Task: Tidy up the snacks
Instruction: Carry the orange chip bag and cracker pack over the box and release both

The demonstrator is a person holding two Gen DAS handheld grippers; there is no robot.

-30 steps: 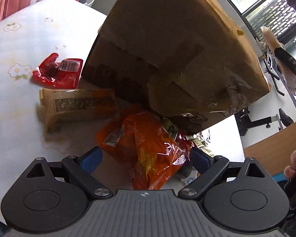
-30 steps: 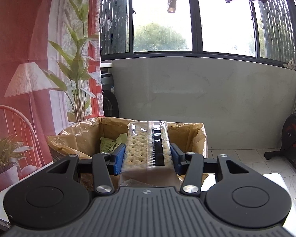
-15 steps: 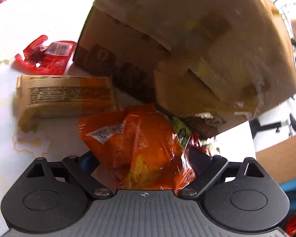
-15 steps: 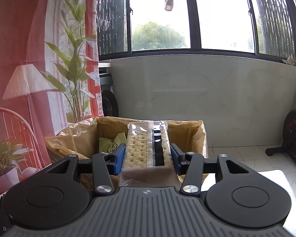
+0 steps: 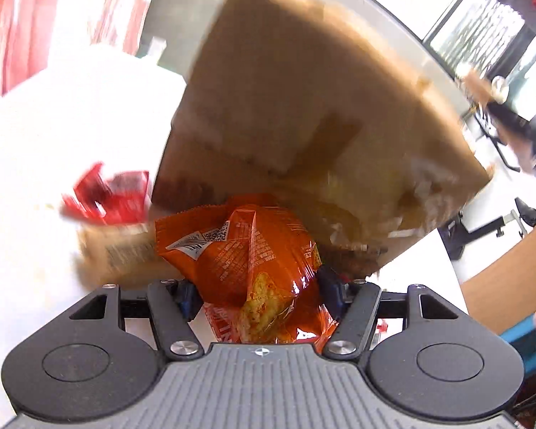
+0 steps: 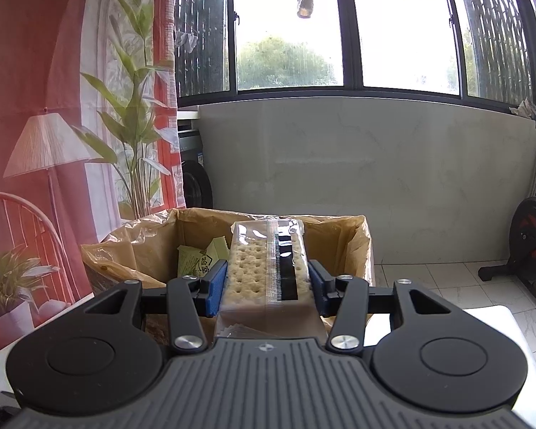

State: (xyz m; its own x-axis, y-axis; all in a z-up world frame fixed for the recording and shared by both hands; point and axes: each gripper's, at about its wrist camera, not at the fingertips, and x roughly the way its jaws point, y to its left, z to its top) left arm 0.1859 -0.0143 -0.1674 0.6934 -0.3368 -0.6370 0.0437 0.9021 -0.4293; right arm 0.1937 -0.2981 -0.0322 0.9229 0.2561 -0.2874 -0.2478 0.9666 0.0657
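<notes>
Your left tongs (image 5: 255,295) had just been closing, and the orange bag (image 5: 248,250) that lay loose between them a second earlier was now pinched at both sides and lifted off the bench (image 5: 35,136); the view had swung and blurred with that rise. Your right tongs (image 6: 268,287) had not shifted: they stayed clamped on the cracker pack (image 6: 268,268), held over the open box (image 6: 353,239).

In the left view the bag sat at 6 o'clock, its barcode end pointing to 10 o'clock, with the tan pack (image 5: 118,254) lying just behind it at 9 o'clock and the red wrapper (image 5: 107,196) beyond that. The box wall (image 5: 303,114) filled the view from 12 to 3 o'clock.

That bag looked light, puffed and slick; the film was creased where the pads bit, so you probably held air and foil more than contents. It could slide or burst under a hard squeeze, and the chips inside would crush. A grip across the sealed end seam would have been safer than across the belly.

The cracker pack was stiff, brick-shaped and brittle inside its clear wrap. You had it across its narrow width near the back end, which seemed steady, though the long front overhang could tip it downward. A green packet (image 6: 200,257) already lay inside the box at 10 o'clock from the crackers.
</notes>
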